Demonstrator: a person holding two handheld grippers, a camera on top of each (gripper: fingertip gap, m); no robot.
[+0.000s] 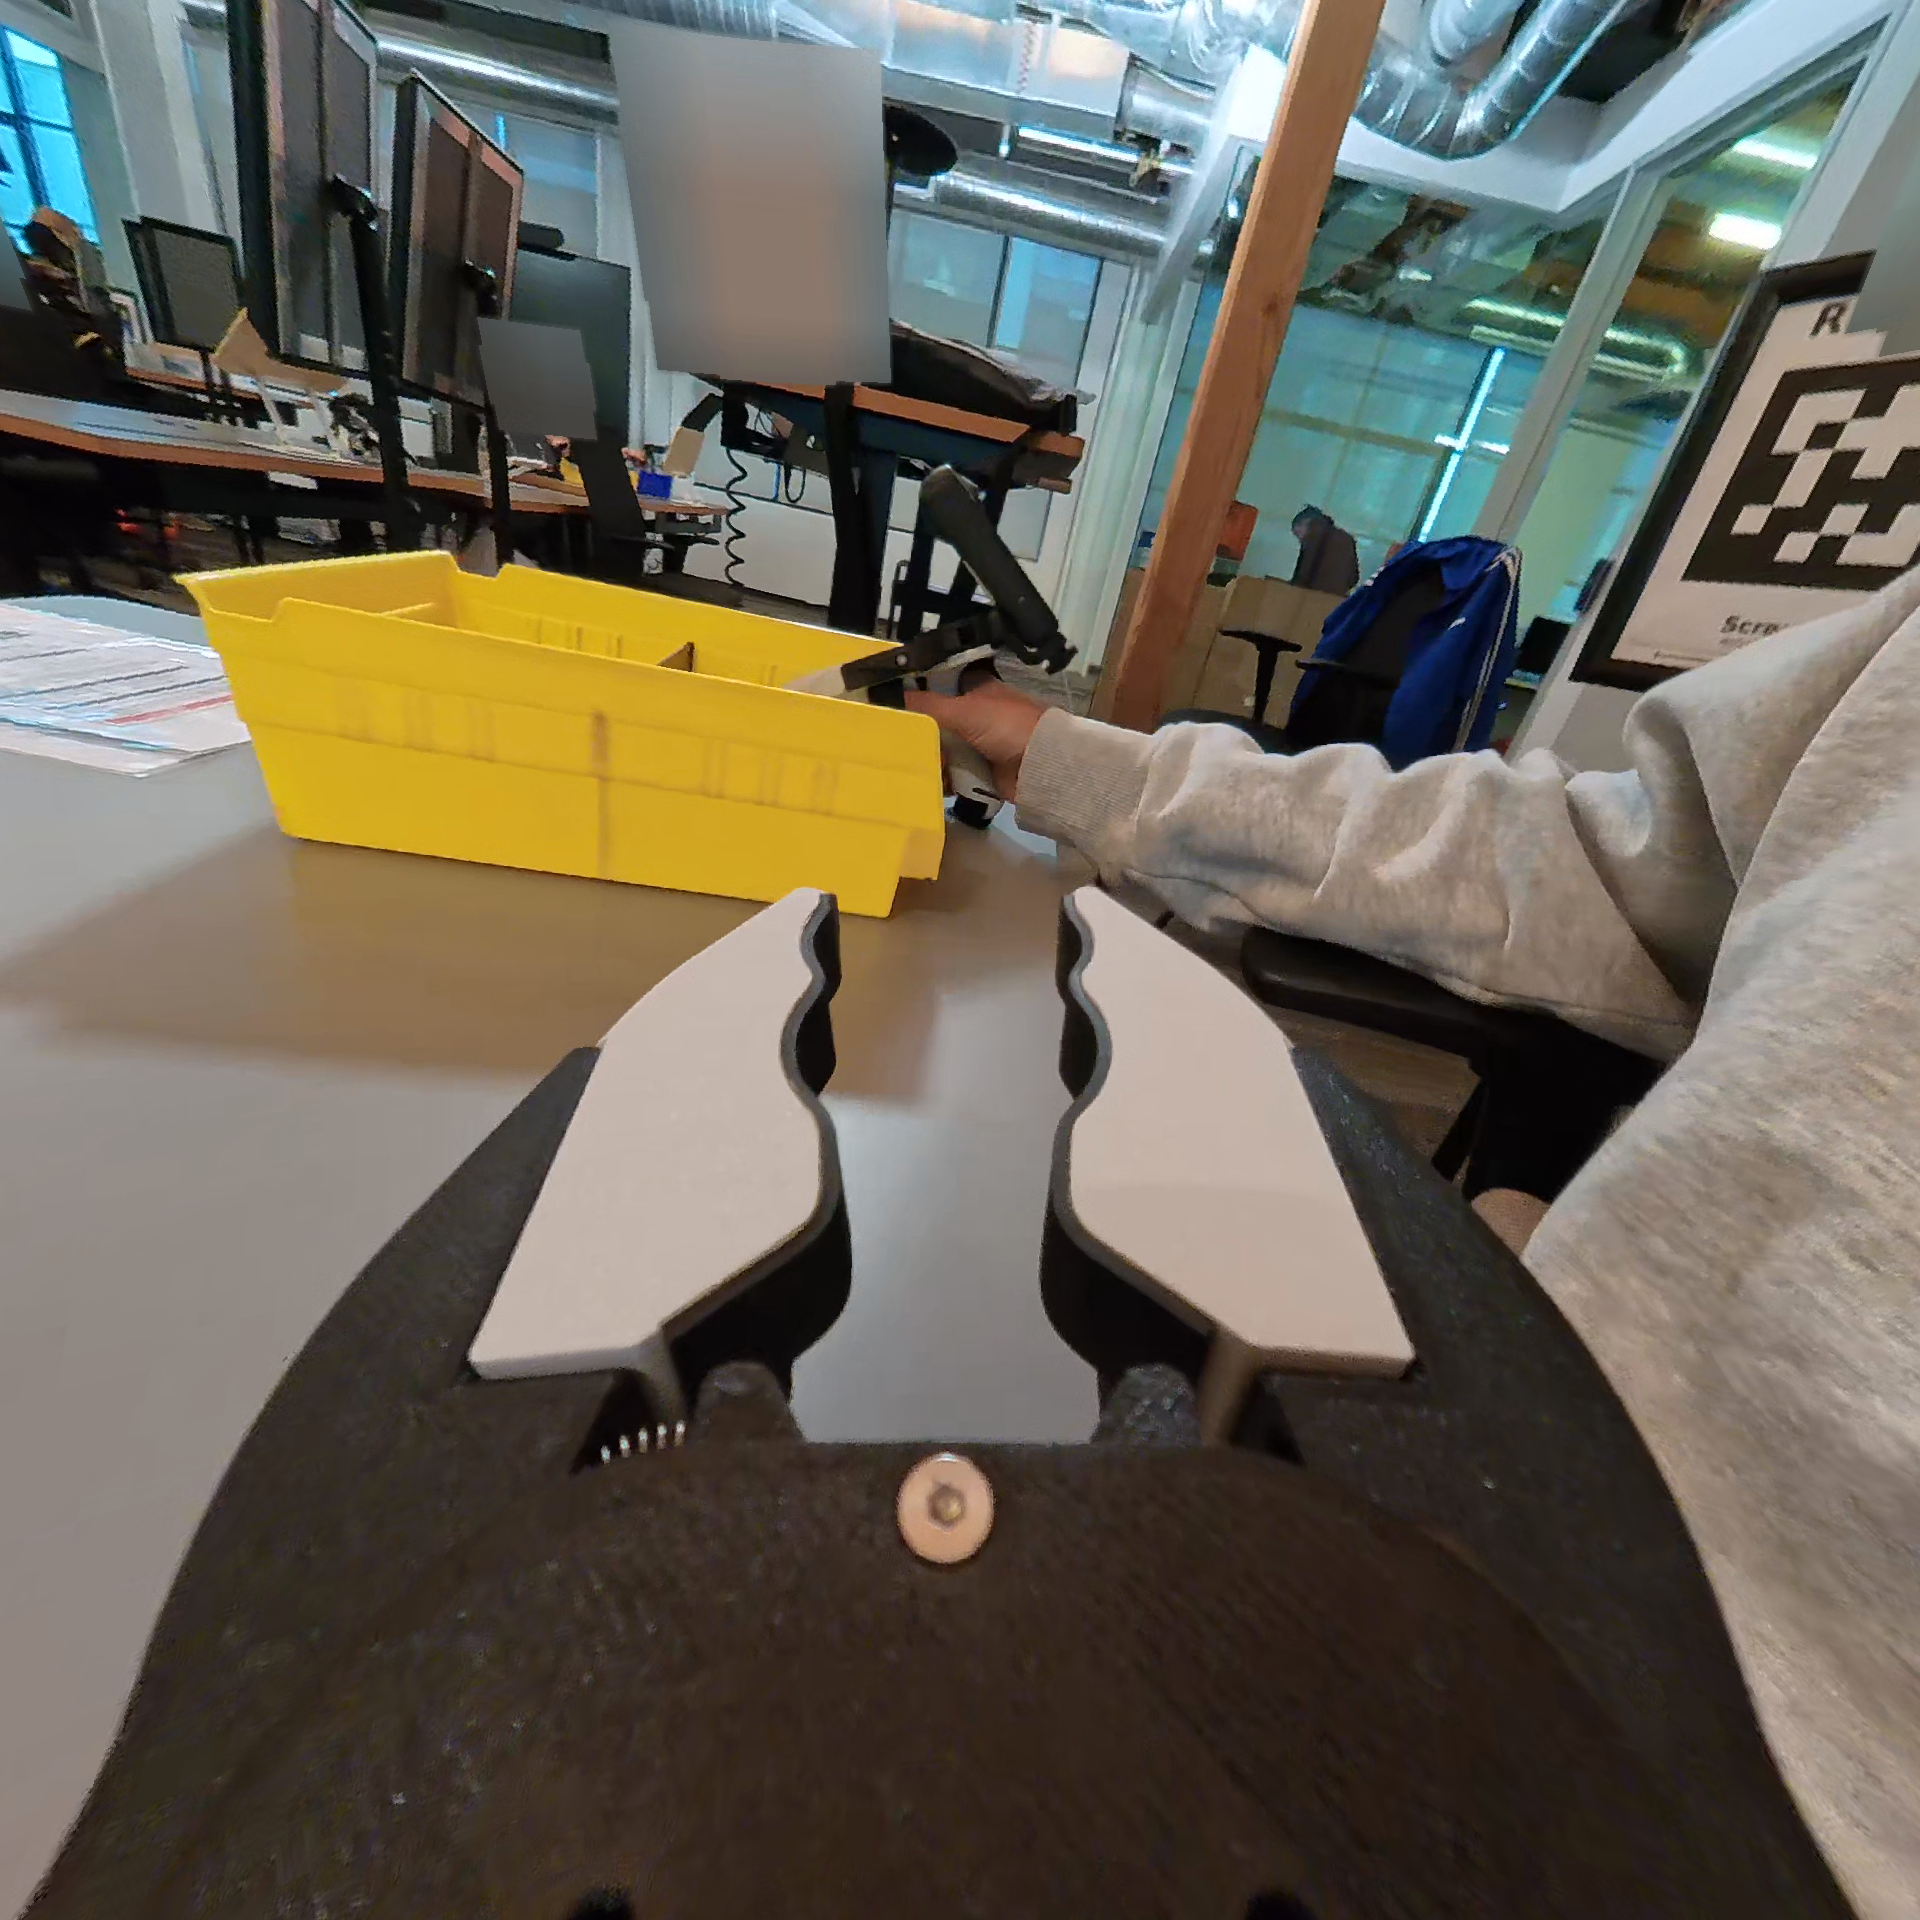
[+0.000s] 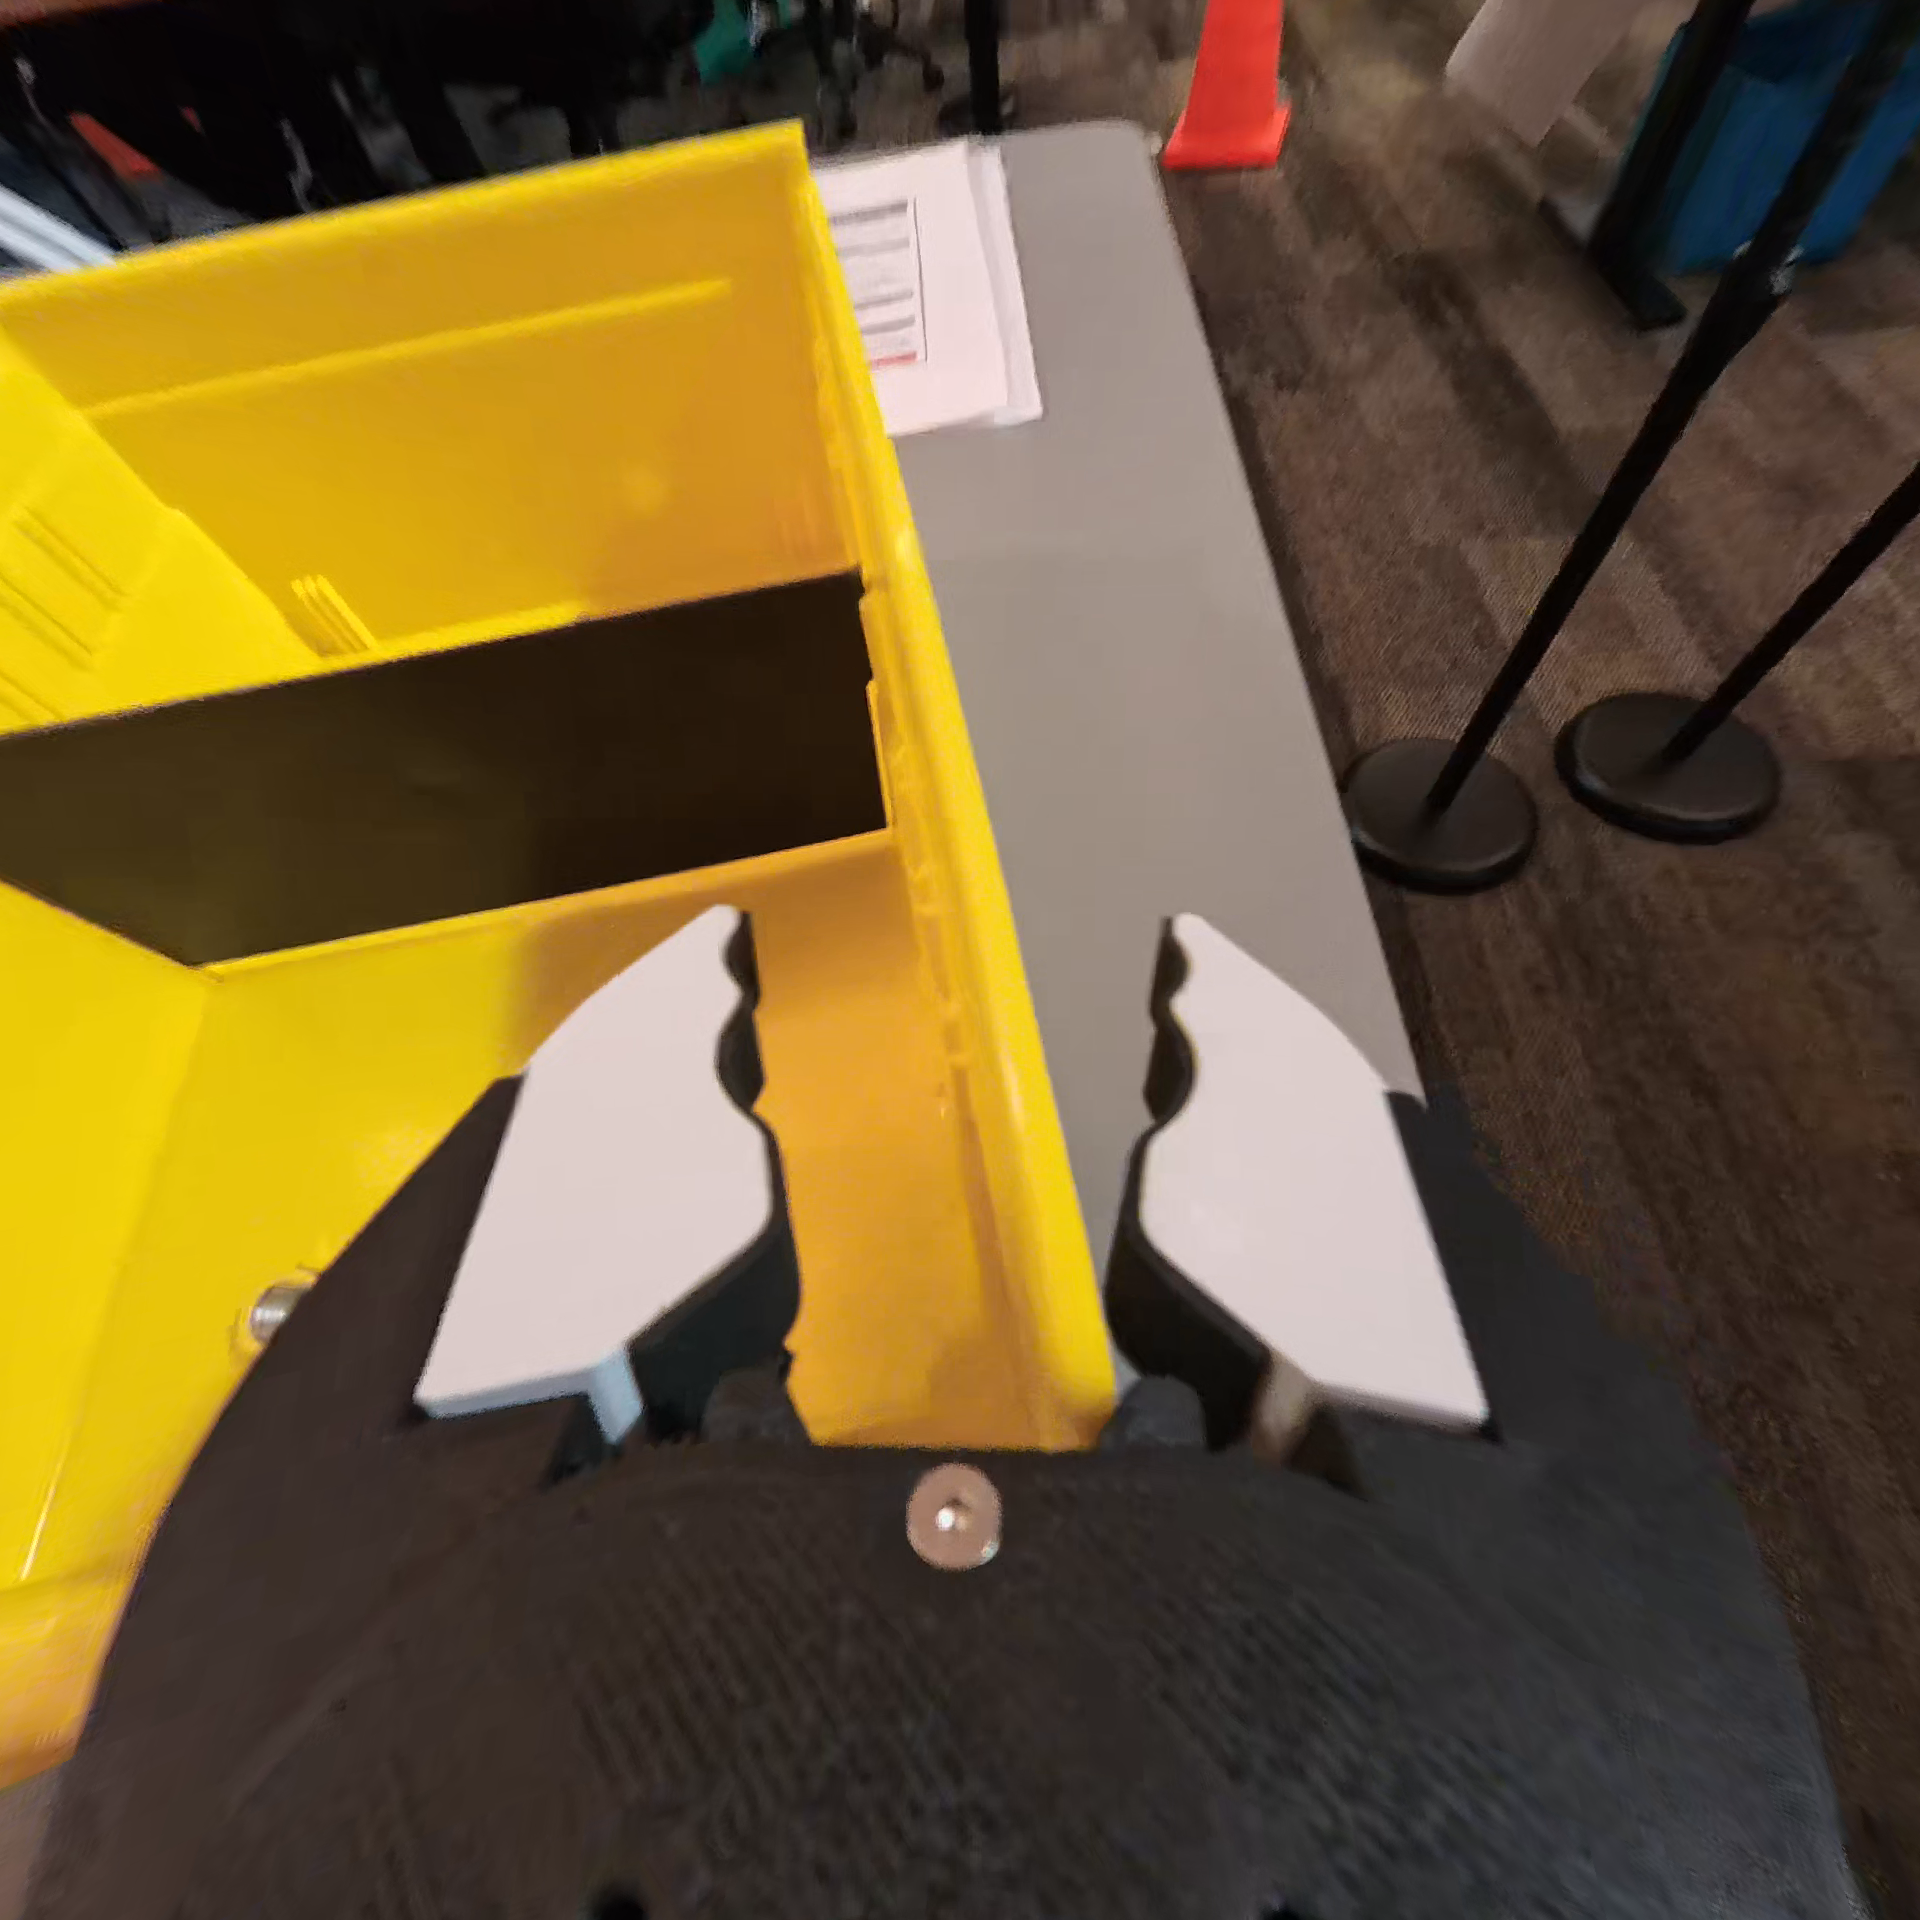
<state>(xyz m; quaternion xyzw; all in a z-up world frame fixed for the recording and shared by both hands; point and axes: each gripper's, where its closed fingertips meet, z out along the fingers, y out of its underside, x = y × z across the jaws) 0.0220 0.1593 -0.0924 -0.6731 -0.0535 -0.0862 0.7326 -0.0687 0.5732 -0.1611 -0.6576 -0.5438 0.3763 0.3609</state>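
Observation:
A yellow plastic bin (image 1: pixel 582 769) with a black divider (image 2: pixel 468 758) stands on the grey table (image 1: pixel 312 1039). My left gripper (image 1: pixel 948 904) is open and empty, low over the table, short of the bin's near corner. My right gripper (image 2: pixel 956 925) is open and straddles the bin's long side wall (image 2: pixel 935 1039), with one finger inside the bin and the other outside over the table (image 2: pixel 1122 675). It also shows in the left wrist view (image 1: pixel 904 665), at the bin's far end, held by a hand in a grey sleeve. A small silvery metal part (image 2: pixel 272 1311) lies in the bin beside the inner finger.
Printed sheets (image 2: pixel 935 291) lie on the table beyond the bin. An orange cone (image 2: pixel 1231 94) and two black stanchion bases (image 2: pixel 1439 816) stand on the carpet beside the table. A wooden post (image 1: pixel 1236 364), a chair with a blue jacket (image 1: pixel 1423 634) and desks with monitors (image 1: pixel 312 177) stand behind. Across from one pair of fingers to the other is roughly 45 centimetres.

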